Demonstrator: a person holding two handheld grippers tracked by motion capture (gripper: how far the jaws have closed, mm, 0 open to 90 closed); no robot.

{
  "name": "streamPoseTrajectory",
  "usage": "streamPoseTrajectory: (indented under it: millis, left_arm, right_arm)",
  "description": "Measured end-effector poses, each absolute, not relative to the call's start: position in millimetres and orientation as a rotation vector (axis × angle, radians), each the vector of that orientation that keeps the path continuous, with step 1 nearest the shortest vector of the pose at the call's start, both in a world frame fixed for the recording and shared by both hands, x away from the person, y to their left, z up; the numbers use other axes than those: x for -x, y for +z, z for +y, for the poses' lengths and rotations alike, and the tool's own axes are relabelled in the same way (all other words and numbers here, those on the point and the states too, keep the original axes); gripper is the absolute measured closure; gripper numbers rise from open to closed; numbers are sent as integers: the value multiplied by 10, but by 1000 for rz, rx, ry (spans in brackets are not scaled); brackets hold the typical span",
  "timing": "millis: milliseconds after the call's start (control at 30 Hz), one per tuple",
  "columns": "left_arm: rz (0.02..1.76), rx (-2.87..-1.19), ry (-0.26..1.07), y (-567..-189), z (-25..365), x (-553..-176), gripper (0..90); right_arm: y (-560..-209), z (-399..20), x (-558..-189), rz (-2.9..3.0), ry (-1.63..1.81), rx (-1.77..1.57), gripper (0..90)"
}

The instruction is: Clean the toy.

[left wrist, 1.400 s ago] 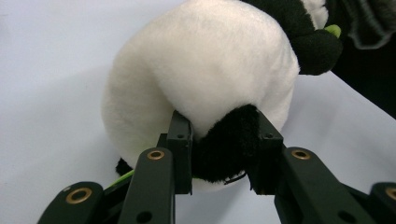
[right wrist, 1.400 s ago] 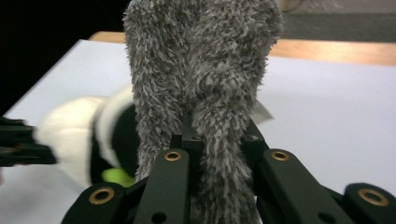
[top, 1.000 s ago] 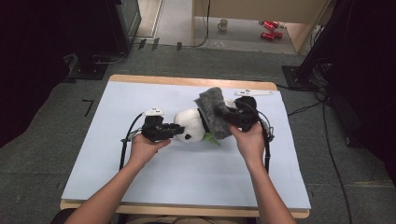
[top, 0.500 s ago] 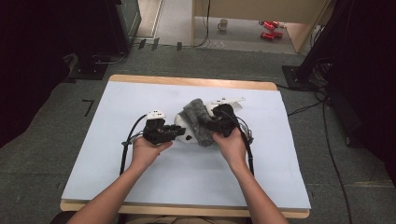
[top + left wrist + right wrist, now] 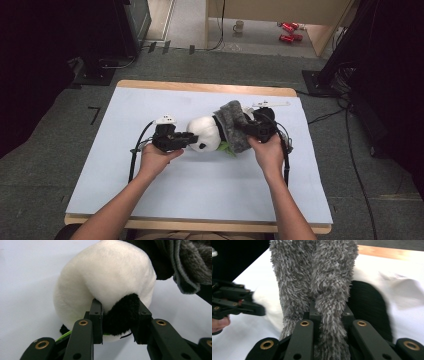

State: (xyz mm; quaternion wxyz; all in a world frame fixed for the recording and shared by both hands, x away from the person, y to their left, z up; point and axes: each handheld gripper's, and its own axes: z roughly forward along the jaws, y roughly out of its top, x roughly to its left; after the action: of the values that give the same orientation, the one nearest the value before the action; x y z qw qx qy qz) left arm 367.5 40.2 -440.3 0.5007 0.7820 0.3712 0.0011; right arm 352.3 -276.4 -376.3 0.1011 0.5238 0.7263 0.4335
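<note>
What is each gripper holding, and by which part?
The left gripper clamps the panda toy by a black limb; the right gripper pinches a fold of the grey fuzzy cloth.

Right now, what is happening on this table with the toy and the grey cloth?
A person works with two hand-held tongs over a plush panda lying on a table with a pale blue top. The left tongs are clamped on a black part of the panda. The right tongs pinch a fuzzy grey cloth, which is draped over the panda's other end. The cloth covers only part of the toy; its white part is bare.
</note>
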Motion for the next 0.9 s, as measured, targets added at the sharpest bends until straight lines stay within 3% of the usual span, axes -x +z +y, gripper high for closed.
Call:
streamPoseTrajectory:
  millis: [900]
  left_arm:
    - [887, -1904, 15, -4405, 398, -3671, 675]
  right_arm:
    - [-3834, -3370, -3533, 1945, 1186, -1702, 789]
